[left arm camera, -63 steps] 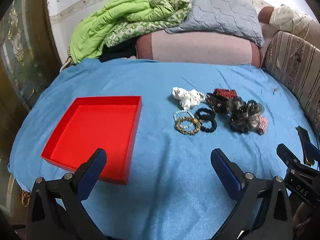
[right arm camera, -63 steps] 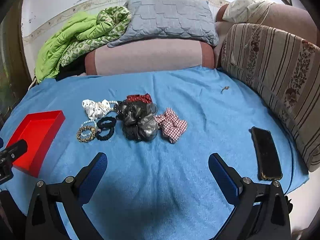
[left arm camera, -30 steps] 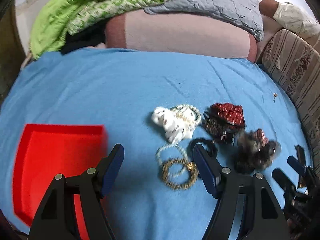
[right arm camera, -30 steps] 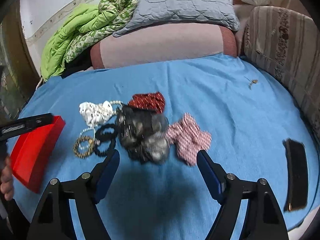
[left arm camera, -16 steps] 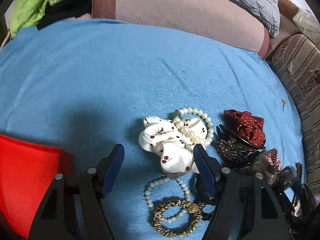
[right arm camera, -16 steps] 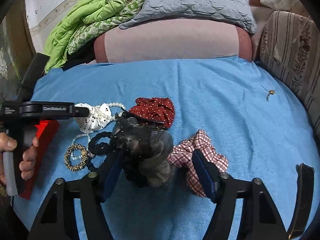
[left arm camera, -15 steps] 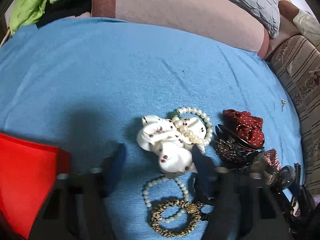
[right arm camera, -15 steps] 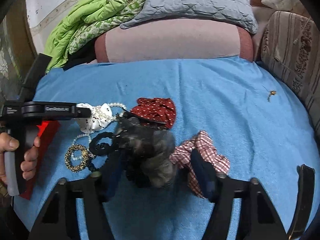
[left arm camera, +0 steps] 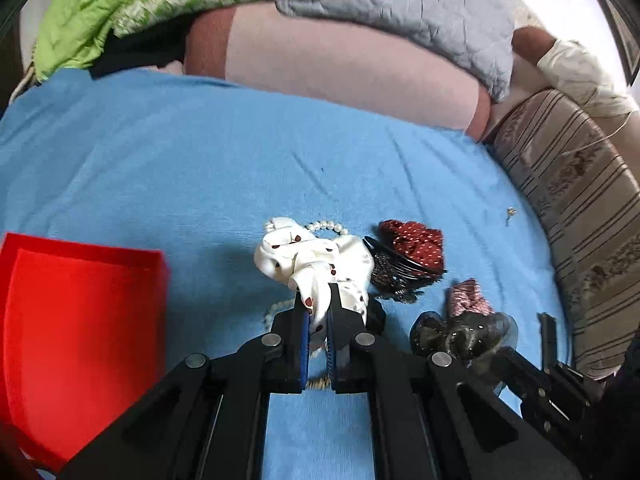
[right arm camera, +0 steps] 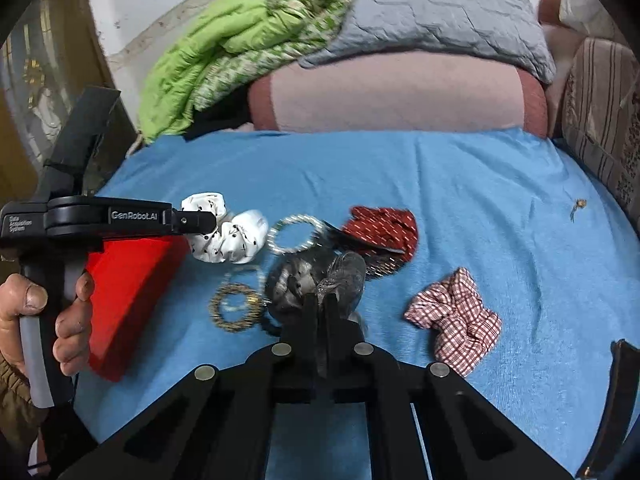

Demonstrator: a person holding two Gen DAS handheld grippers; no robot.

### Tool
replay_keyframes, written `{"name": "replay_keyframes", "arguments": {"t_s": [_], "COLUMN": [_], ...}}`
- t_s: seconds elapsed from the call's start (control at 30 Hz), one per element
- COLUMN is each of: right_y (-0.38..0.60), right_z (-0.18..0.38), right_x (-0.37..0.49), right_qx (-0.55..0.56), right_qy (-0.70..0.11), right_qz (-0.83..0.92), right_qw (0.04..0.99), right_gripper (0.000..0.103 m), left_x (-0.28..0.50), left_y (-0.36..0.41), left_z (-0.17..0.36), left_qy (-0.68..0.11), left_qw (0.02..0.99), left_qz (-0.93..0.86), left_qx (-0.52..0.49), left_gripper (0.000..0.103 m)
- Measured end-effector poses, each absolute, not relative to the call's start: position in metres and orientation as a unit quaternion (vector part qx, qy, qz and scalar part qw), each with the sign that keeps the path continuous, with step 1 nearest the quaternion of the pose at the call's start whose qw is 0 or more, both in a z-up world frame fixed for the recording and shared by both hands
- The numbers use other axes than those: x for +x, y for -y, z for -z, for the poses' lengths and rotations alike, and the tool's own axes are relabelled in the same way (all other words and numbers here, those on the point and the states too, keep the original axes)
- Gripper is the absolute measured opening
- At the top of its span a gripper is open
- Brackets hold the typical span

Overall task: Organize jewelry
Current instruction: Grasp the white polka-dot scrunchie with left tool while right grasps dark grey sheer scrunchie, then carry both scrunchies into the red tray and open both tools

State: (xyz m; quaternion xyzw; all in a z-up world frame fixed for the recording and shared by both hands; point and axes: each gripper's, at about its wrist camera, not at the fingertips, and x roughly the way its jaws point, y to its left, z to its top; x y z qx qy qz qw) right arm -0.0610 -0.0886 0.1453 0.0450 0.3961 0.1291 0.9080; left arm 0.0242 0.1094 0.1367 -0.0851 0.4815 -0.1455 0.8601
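My left gripper (left arm camera: pixel 317 300) is shut on the white spotted scrunchie (left arm camera: pixel 316 258), which also shows in the right wrist view (right arm camera: pixel 228 236), lifted off the blue cloth. My right gripper (right arm camera: pixel 320 300) is shut on the grey-black scrunchie (right arm camera: pixel 316 276), also visible low in the left wrist view (left arm camera: pixel 460 332). The red tray (left arm camera: pixel 80 320) lies left on the cloth and shows in the right wrist view (right arm camera: pixel 124 280). A pearl bracelet (right arm camera: pixel 296 234), a gold bead bracelet (right arm camera: pixel 234 306), a red dotted scrunchie (right arm camera: pixel 384 224) and a red checked scrunchie (right arm camera: pixel 456 320) lie on the cloth.
A dark hair clip (left arm camera: pixel 400 270) lies by the red scrunchie. A black phone (right arm camera: pixel 616 400) lies at the right edge. A pink bolster (right arm camera: pixel 392 92), green quilt (right arm camera: pixel 224 56), grey pillow (right arm camera: pixel 440 4) and striped cushion (left arm camera: pixel 576 200) border the blue cloth (right arm camera: pixel 460 184).
Both grippers have closed: the left on the white scrunchie, the right on the grey-black scrunchie. Both scrunchies are pulled up from the pile.
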Motion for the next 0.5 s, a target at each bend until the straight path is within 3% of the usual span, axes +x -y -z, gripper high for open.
{"name": "replay_keyframes", "arguments": {"t_s": [0.2,0.5], "right_y": [0.058,-0.03], "right_z": [-0.178,-0.189], "right_x": [-0.077,-0.057], "right_qx": [0.026,0.003], "right_qy": [-0.372,-0.389], "right_qz": [-0.163,-0.235], "right_qw": [0.913,0.891], "right_gripper": [0.003,0.003], "left_x": [-0.003,-0.004], "left_y": [-0.163,-0.28], "left_z": [-0.163,-0.144], "left_qy": [-0.451,-0.457], "left_qw": [0.882,0.883], "left_qz": [0.106,0.0], "left_qx": [-0.084,-0.108], "left_gripper": [0.007,0.007]}}
